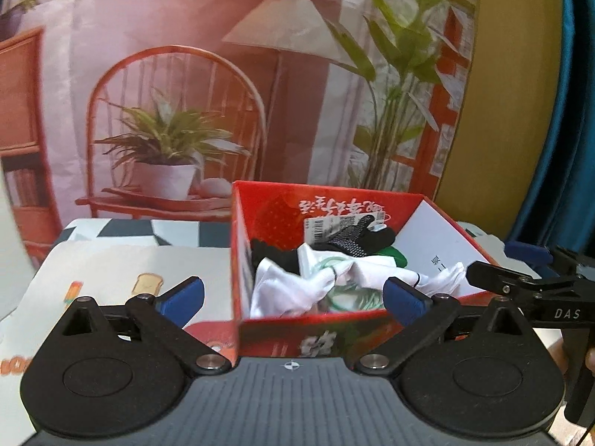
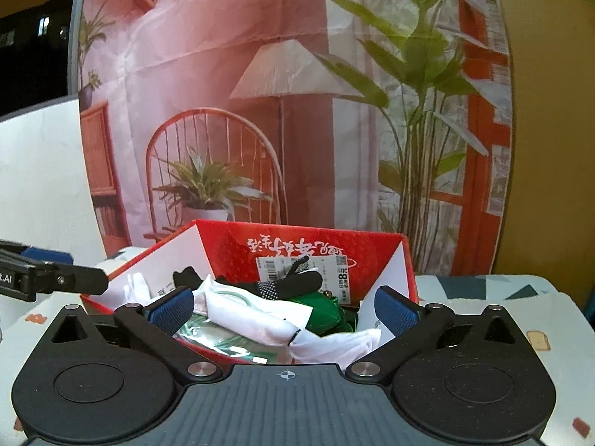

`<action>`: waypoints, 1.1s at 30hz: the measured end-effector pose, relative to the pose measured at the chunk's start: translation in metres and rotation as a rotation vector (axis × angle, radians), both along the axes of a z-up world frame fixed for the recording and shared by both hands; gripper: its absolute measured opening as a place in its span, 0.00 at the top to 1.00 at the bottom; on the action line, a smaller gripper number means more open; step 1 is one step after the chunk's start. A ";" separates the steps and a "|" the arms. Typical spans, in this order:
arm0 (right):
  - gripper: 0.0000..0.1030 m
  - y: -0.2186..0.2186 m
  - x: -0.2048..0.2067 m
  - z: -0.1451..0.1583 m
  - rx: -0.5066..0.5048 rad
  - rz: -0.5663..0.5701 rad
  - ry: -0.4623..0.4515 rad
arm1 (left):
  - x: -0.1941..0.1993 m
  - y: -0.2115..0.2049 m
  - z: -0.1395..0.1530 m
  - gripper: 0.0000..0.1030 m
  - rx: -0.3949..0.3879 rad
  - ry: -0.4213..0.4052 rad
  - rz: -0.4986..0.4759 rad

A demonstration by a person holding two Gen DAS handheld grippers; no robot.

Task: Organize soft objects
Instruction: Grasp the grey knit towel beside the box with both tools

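Gloves in red box, printed backdrop behind.

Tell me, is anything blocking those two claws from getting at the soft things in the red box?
Nothing visible does. The red box is open-topped, and the white cloth, black glove and green item lie loosely piled inside. The left claw and right claw both stand open in front of it, with only its low front wall between.

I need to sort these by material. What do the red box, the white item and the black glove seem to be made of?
Red box: likely printed cardboard with a slight sheen; thin, flat, folded walls, white inside.
White item: probably soft woven or knitted fabric, matte; it lies crumpled in folds.
Black glove: apparently knit, with pale grip dots; dot material unclear.
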State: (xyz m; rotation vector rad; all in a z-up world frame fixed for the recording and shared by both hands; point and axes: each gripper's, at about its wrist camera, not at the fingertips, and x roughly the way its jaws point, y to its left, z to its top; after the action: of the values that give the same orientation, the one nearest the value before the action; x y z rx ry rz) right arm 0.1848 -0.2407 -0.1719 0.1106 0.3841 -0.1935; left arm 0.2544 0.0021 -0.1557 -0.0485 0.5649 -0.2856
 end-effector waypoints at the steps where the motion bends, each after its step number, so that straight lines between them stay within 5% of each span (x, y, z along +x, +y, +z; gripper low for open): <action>1: 0.00 0.002 -0.004 -0.001 0.001 -0.005 -0.003 | -0.004 0.002 -0.002 0.00 -0.002 0.002 0.008; 22: 0.00 0.015 -0.059 -0.067 -0.071 -0.109 0.108 | -0.038 0.011 -0.063 0.03 -0.037 0.152 0.039; 29: 0.10 -0.008 -0.053 -0.085 0.038 -0.149 0.155 | -0.018 0.011 -0.086 0.27 -0.065 0.235 0.039; 33: 0.20 -0.018 -0.047 -0.097 0.091 -0.173 0.185 | -0.011 0.003 -0.094 0.29 -0.064 0.259 0.016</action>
State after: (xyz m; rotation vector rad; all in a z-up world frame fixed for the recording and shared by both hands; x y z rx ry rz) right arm 0.1379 -0.2592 -0.2686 0.2172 0.5685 -0.3584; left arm 0.2432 0.0049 -0.2497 -0.1533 0.8117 -0.2833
